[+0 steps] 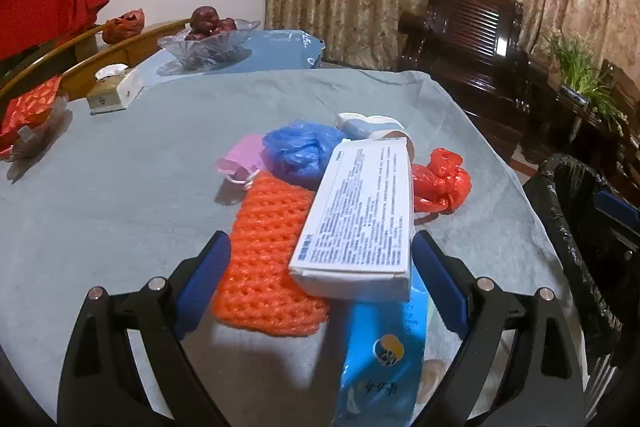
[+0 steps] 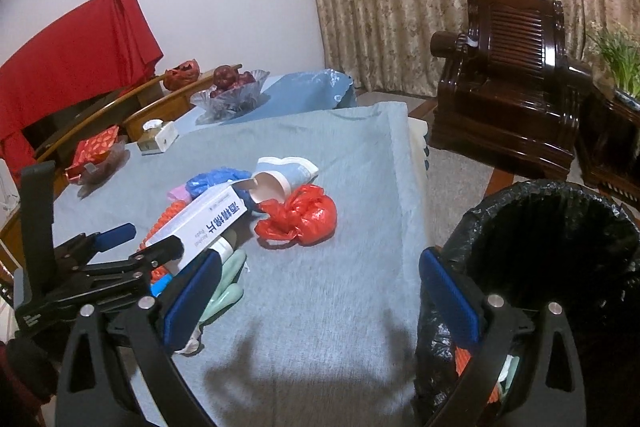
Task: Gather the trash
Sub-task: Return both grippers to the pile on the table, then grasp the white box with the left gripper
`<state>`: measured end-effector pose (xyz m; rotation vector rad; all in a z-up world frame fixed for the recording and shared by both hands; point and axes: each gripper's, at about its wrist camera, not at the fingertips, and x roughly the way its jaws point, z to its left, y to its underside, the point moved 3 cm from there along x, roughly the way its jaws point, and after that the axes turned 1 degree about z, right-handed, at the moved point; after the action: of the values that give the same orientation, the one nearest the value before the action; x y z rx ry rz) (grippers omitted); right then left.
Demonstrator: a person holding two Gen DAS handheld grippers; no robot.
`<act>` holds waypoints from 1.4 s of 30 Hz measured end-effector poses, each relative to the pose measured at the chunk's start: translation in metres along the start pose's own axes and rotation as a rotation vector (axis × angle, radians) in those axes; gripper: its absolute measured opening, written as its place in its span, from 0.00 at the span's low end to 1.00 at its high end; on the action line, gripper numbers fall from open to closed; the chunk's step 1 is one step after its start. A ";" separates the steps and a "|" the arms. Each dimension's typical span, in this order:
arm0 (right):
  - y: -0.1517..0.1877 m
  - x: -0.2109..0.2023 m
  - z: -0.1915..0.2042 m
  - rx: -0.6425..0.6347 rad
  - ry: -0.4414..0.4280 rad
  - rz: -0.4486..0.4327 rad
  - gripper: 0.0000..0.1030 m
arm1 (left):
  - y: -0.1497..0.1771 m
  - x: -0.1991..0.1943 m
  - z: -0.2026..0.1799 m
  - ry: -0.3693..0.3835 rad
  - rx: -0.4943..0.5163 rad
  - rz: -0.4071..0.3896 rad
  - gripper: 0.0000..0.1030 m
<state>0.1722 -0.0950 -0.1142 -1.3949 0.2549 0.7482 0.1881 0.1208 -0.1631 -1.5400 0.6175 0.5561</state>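
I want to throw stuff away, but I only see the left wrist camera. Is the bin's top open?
Observer: Yes, the bin gapes wide open, with a black liner folded over its rim.
Operator: Is anything in it?
Observer: An orange thing shows low inside; I cannot tell what it is.
Operator: What's my other tool doing?
Observer: The right tool is open and empty, right beside the bin.
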 end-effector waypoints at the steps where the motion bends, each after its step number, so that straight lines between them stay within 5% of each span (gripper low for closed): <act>1: 0.000 0.001 0.000 0.000 0.000 0.001 0.94 | 0.000 0.002 -0.001 0.004 0.001 0.004 0.86; 8: 0.000 0.002 -0.001 -0.001 0.002 0.003 0.94 | 0.001 0.009 -0.011 0.039 0.006 0.027 0.61; 21: -0.003 0.001 -0.003 -0.001 -0.002 -0.004 0.94 | -0.003 -0.022 -0.014 0.042 -0.006 -0.036 0.59; 26: -0.004 0.001 0.000 -0.006 -0.006 -0.004 0.94 | 0.007 -0.020 -0.010 0.049 0.009 0.010 0.60; 36: -0.004 0.003 0.003 -0.014 -0.006 0.005 0.94 | -0.001 -0.004 -0.014 0.058 0.015 0.030 0.72; 42: -0.002 0.005 0.002 -0.010 -0.003 0.011 0.94 | 0.000 0.006 -0.012 0.072 -0.026 0.059 0.59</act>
<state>0.1767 -0.0915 -0.1150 -1.4025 0.2567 0.7613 0.1925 0.1086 -0.1666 -1.5764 0.7155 0.5570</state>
